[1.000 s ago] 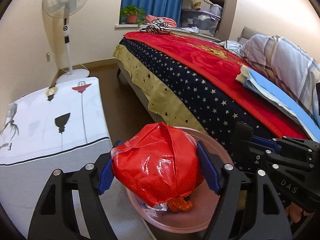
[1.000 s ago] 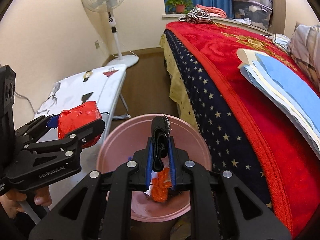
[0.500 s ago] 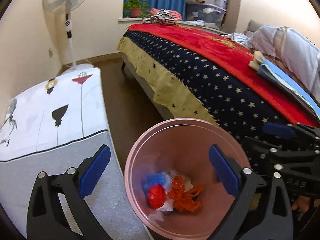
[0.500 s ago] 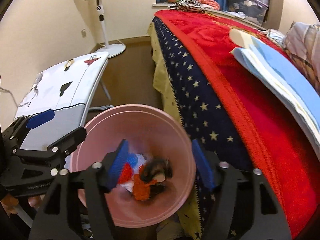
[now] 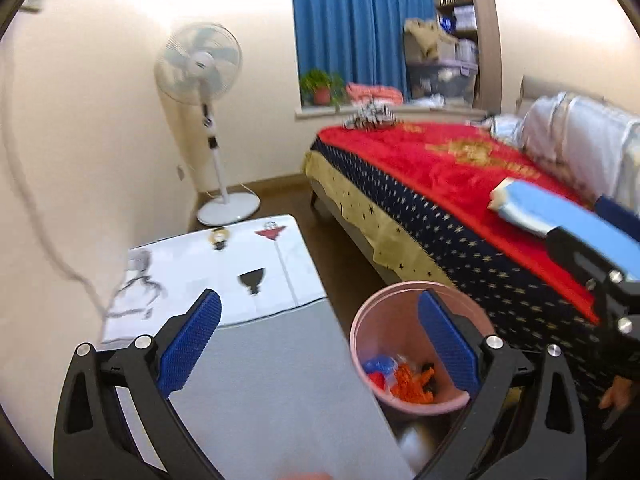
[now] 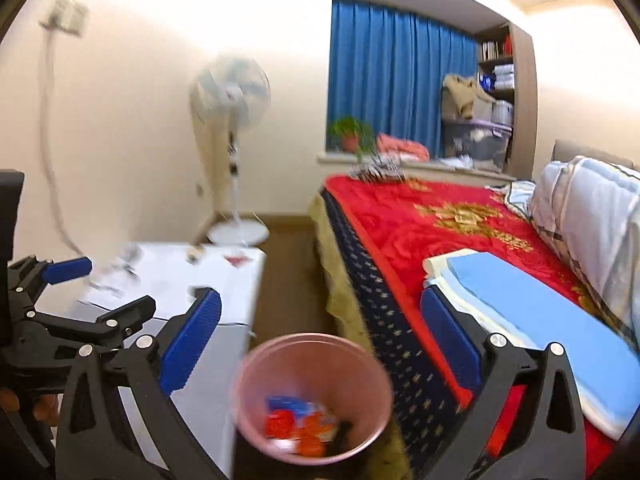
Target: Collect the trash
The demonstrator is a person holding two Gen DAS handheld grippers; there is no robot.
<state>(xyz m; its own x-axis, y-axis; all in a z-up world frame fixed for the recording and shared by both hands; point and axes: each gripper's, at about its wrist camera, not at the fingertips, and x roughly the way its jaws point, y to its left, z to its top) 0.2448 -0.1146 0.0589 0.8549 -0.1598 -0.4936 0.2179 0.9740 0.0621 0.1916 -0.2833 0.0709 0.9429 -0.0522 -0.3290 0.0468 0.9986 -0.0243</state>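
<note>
A round pink trash bin [image 5: 404, 292] stands upright and open on the floor between the ironing board and the bed, holding at its bottom a loose heap of trash [image 5: 400, 376]: crumpled orange, red and blue wrappers, a bit of white, and something dark.

We see a white pedestal fan [image 5: 200, 66] by the wall, blue curtains [image 5: 356, 32], a red-blanketed bed [image 5: 432, 160], and a white printed ironing board [image 5: 224, 268].
</note>
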